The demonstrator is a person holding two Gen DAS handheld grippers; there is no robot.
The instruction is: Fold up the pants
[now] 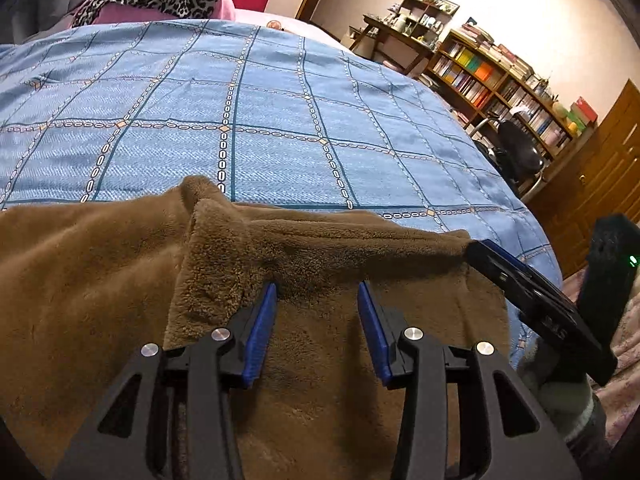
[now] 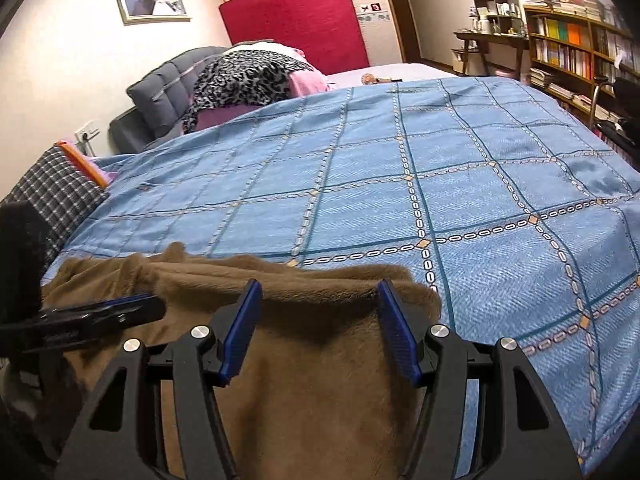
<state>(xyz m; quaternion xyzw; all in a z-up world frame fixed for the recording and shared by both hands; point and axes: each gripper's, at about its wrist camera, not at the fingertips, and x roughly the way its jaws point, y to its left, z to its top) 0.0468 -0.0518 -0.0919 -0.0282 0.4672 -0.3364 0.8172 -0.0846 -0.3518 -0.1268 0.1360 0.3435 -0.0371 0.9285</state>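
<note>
Brown fleece pants (image 1: 100,280) lie at the near edge of the bed, their far edge folded into a thick ridge. My left gripper (image 1: 318,286) hovers over that ridge with its blue pads (image 1: 260,332) apart; fabric lies below and between them, unpinched. My right gripper (image 2: 320,284) stands wider open over the pants' right part (image 2: 320,400), the fuzzy far edge running between its tips. Seen from the left wrist, the right gripper (image 1: 480,254) touches the pants' right corner. The right wrist view shows the left gripper (image 2: 152,308) low over the cloth at the left.
A blue checked bedspread (image 1: 280,112) covers the bed beyond the pants. A leopard-print cloth (image 2: 244,76) and a grey headboard (image 2: 168,84) lie at the far end. Bookshelves (image 1: 500,80) and an office chair (image 1: 520,148) stand to the right, and a plaid cushion (image 2: 52,196) sits at the left.
</note>
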